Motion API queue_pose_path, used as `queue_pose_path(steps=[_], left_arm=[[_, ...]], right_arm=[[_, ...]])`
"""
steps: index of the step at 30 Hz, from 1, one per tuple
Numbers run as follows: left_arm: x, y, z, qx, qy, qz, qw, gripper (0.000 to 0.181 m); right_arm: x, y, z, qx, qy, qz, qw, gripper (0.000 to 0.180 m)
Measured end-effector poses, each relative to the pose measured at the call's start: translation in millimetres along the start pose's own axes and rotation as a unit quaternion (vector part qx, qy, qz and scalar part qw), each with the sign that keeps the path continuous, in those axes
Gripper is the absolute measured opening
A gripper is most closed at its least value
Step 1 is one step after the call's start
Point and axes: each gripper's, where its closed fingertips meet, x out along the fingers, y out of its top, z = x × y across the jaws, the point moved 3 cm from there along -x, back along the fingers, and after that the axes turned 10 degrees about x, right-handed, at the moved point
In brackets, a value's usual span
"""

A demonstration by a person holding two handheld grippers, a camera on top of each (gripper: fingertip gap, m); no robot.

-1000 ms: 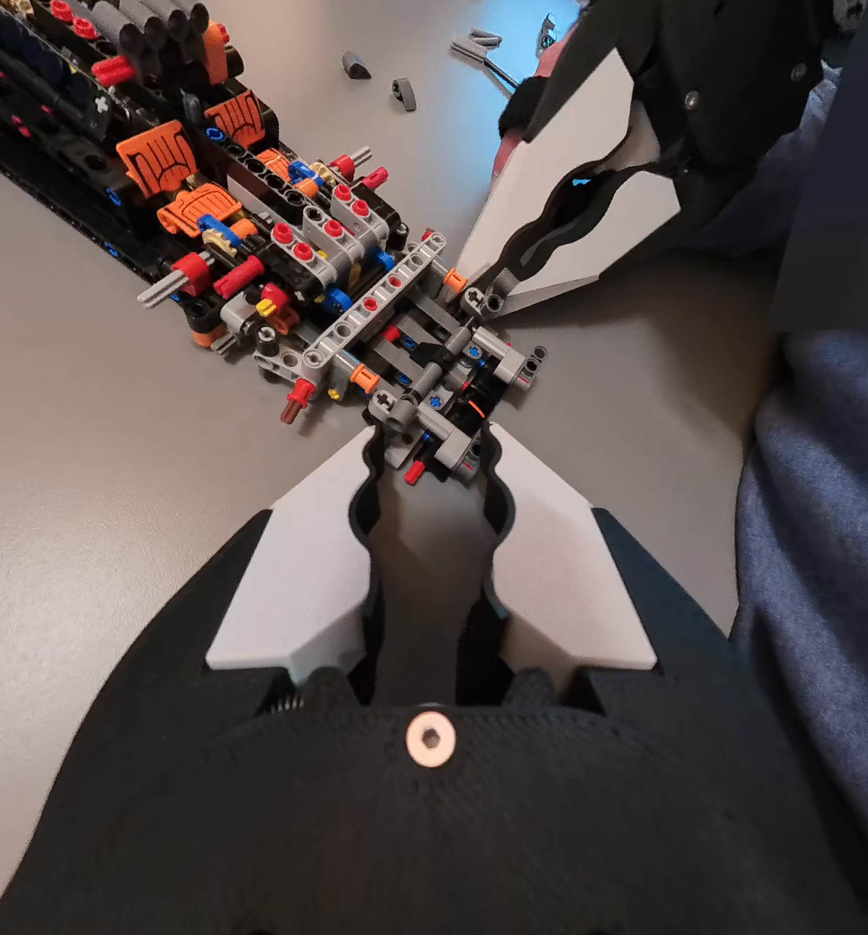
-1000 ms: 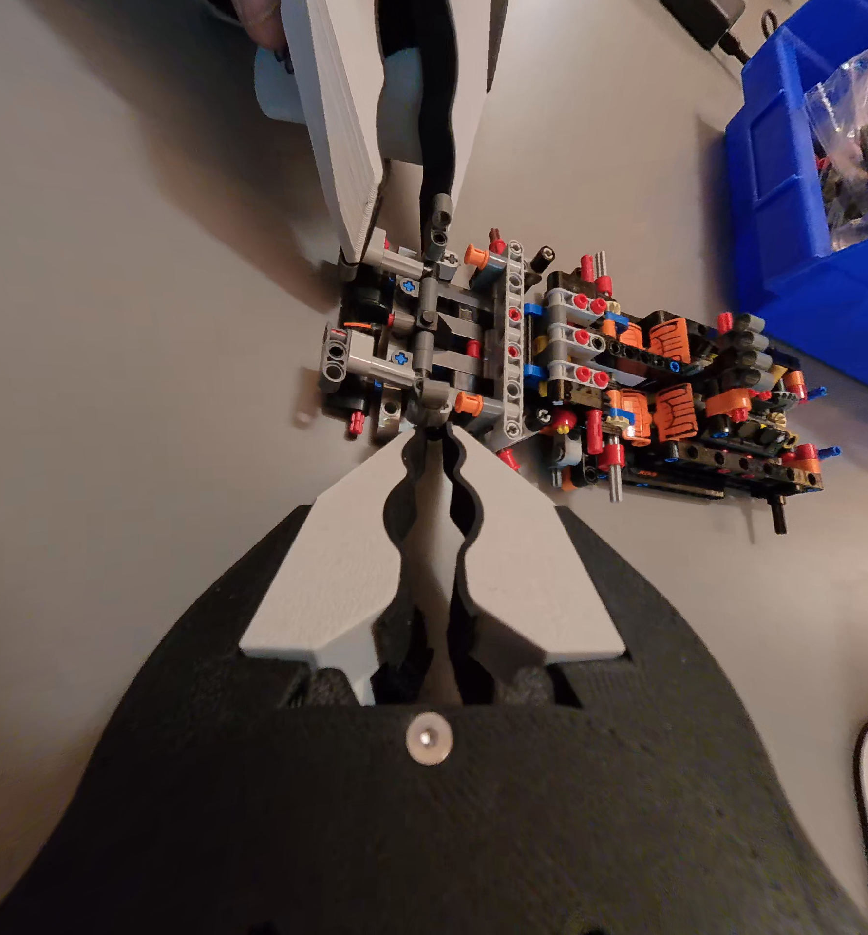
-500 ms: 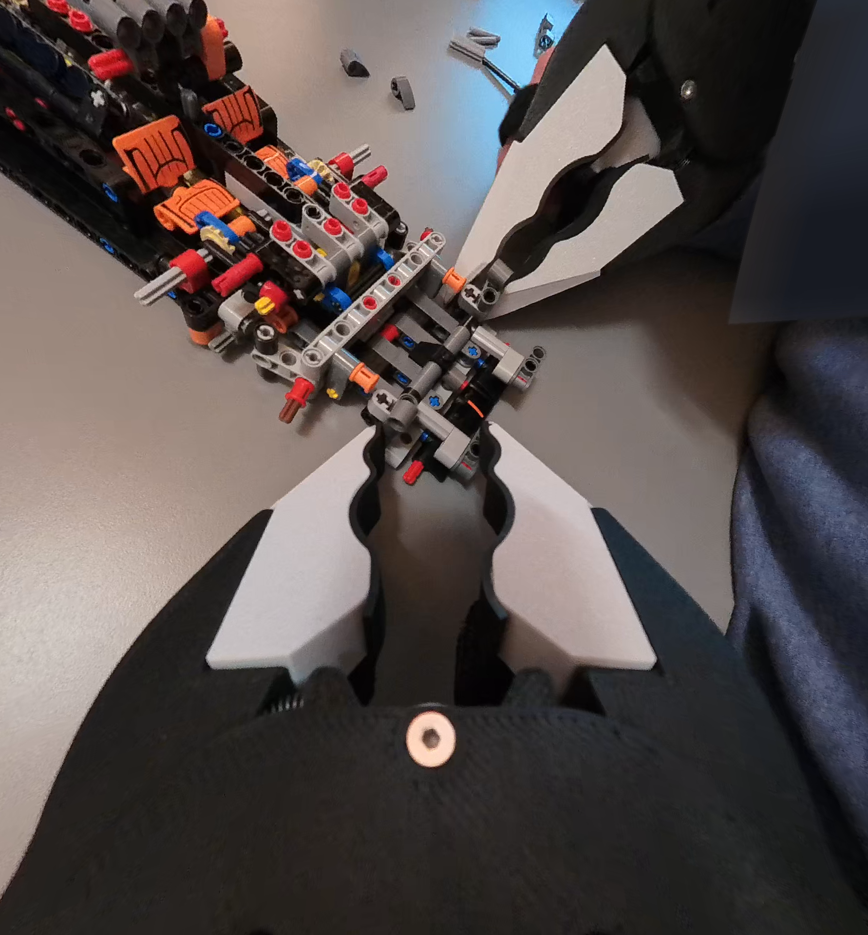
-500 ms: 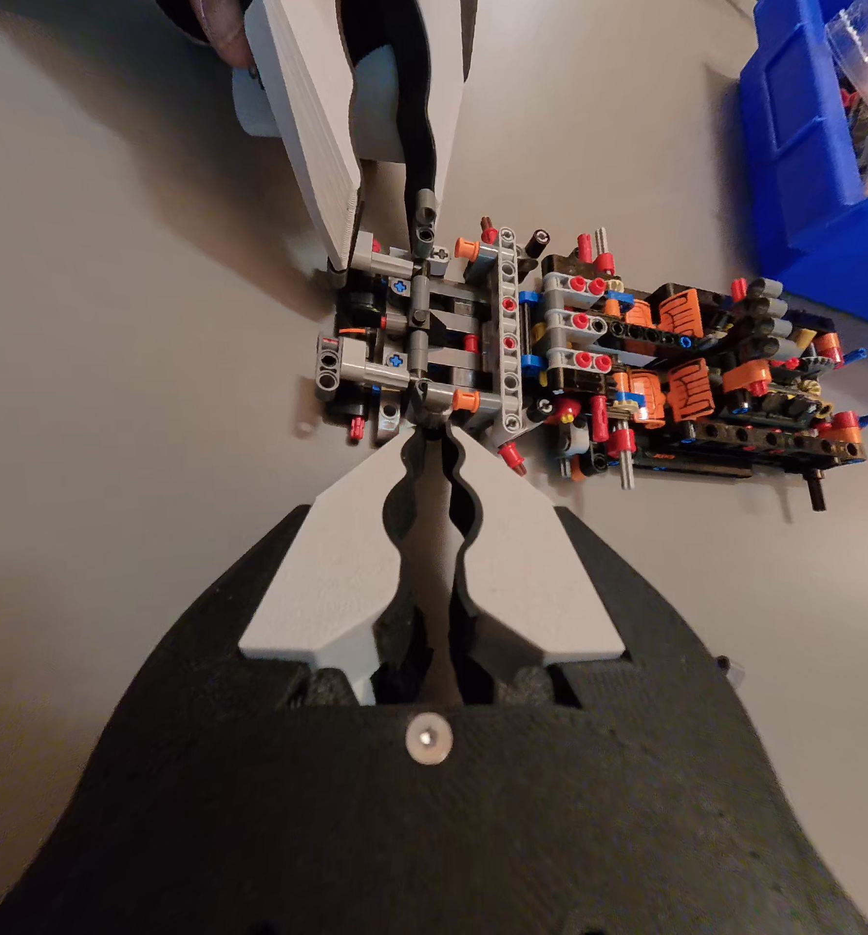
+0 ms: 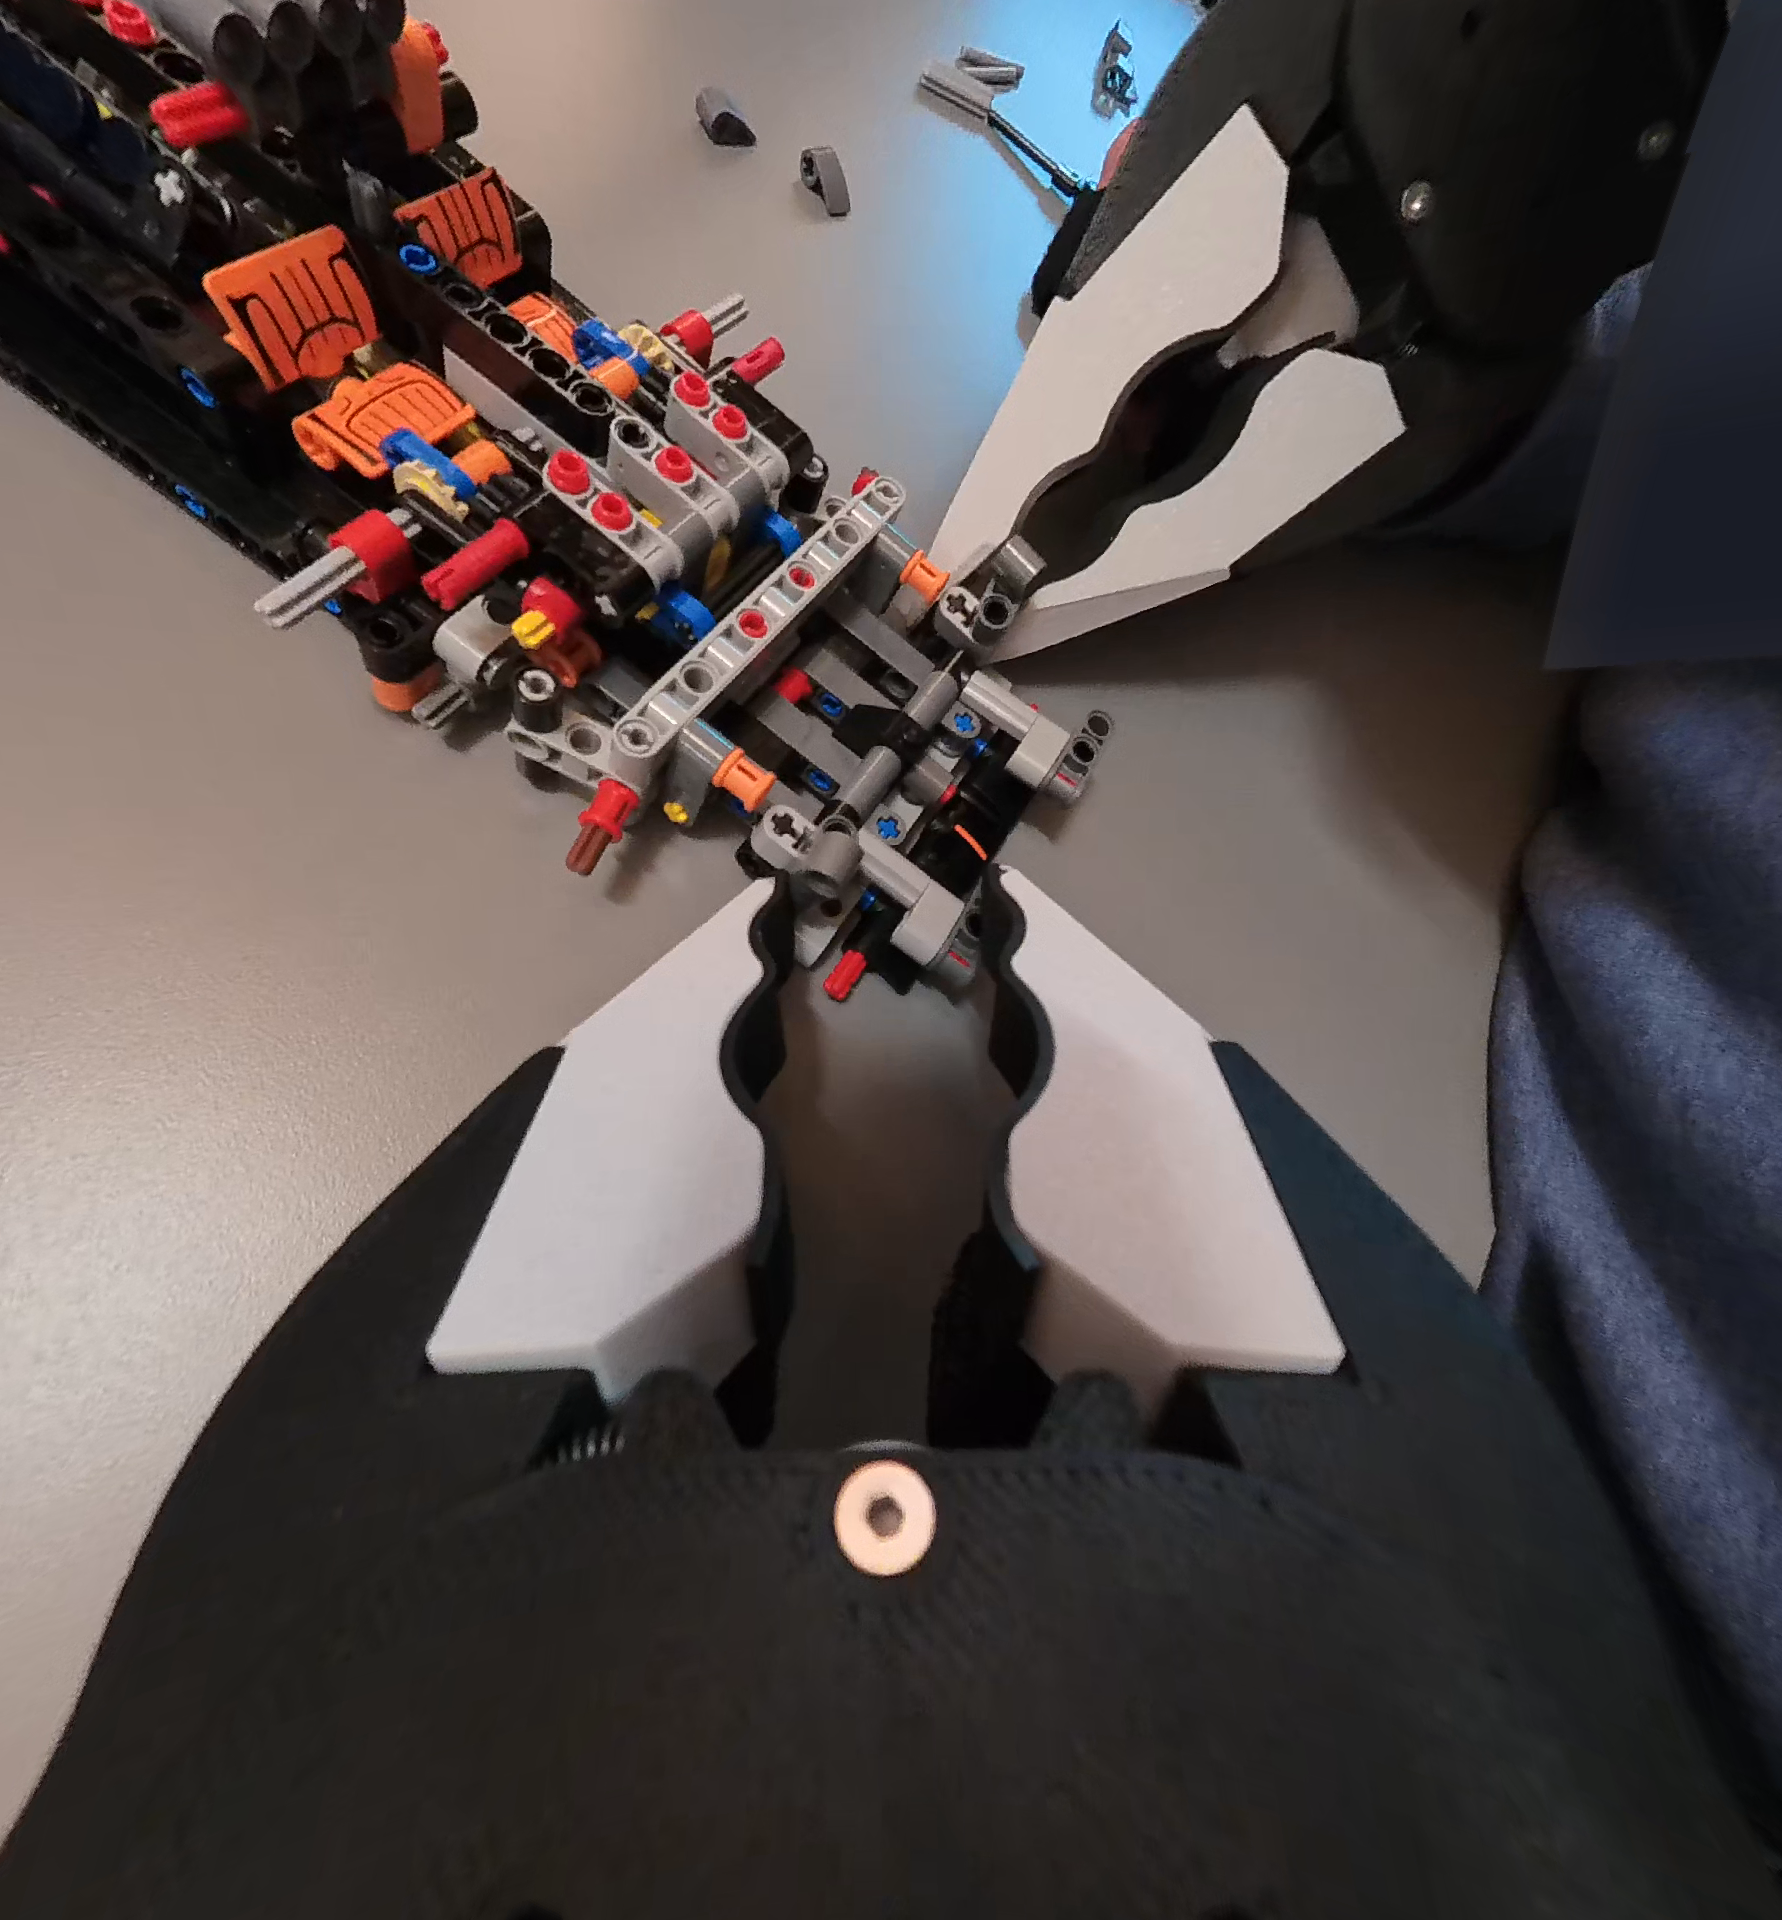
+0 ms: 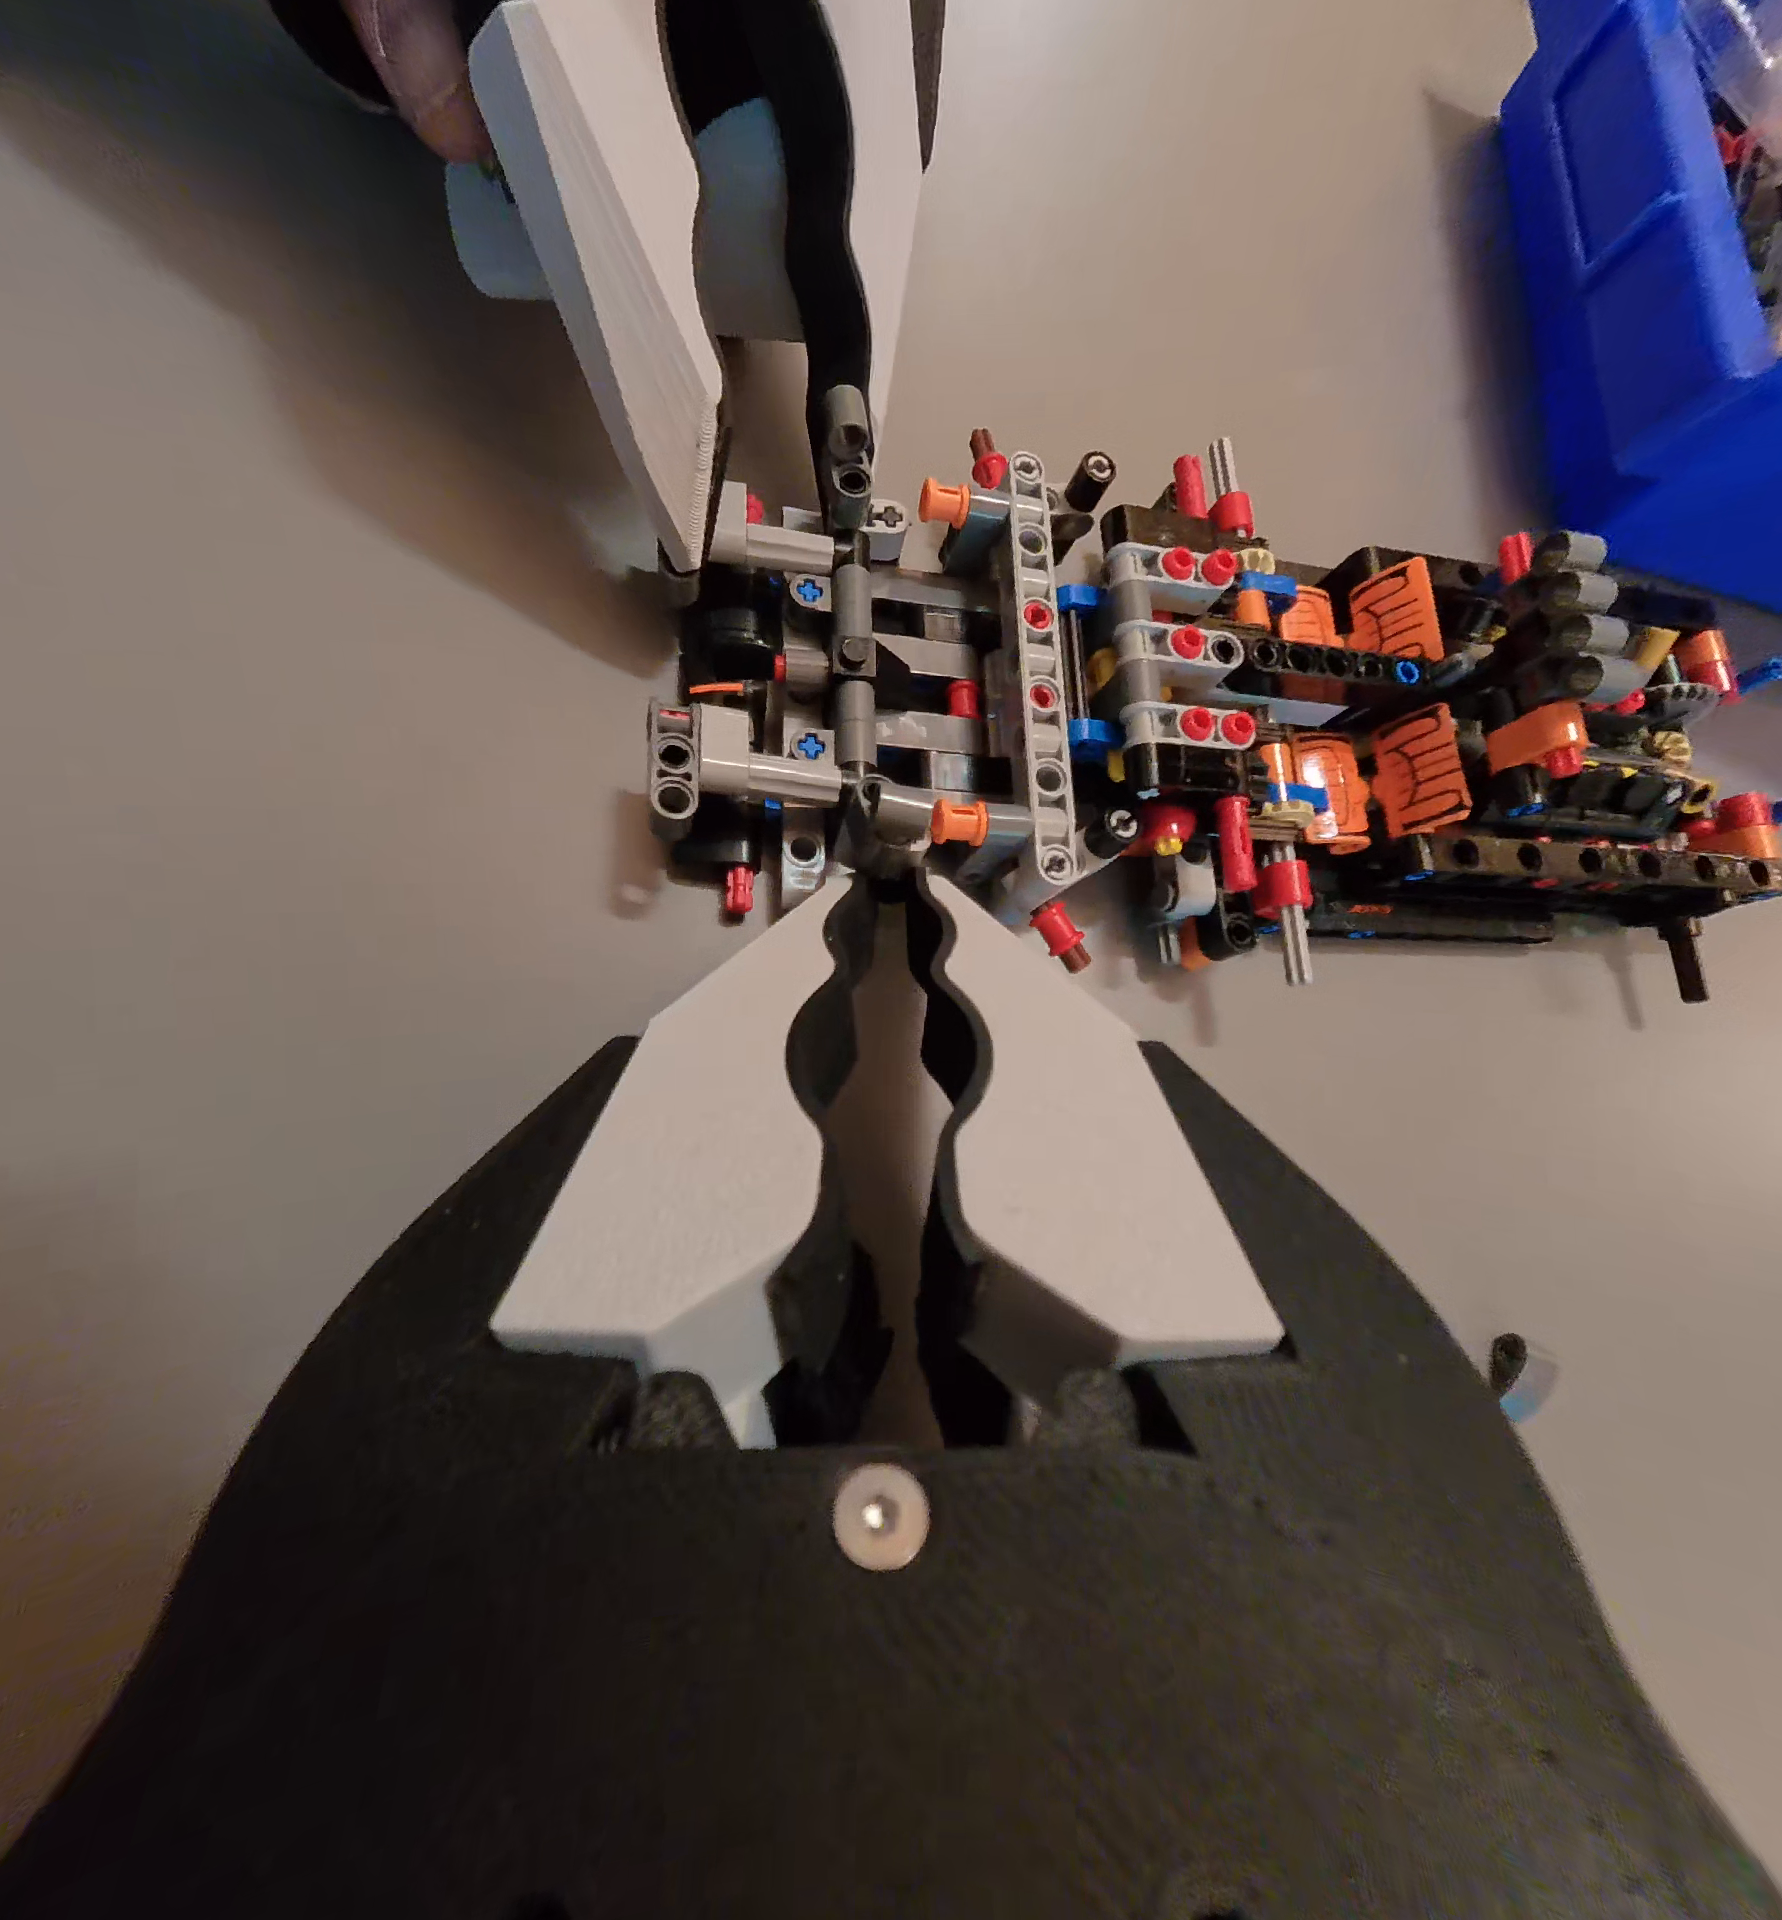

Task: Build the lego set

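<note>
The long lego model is lying on the grey table, and both tools are working its grey end frame: the left hand-held gripper is bracing that end with its jaws part-open around the corner, the right hand-held gripper is pinching narrow onto a small grey connector at the frame's opposite corner. Likely step: seating the connector on the dark cross axle; next move is calling for a straight push along the axle while the left is keeping the frame steady.
</note>
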Motion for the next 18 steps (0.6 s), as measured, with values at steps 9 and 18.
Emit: queue_pose_path(steps=[9,18], left_arm=[[1.0,0.4,0.2,-0.002,-0.007,-0.001,1.0,0.033],[2.6,0.3,2.0,0.0,-0.006,-0.003,1.0,0.032]], right_arm=[[-0.2,-0.3,0.2,-0.032,-0.011,0.005,0.999,0.005],[-0.9,-1.7,-0.9,-0.088,-0.011,0.016,0.996,0.004]])
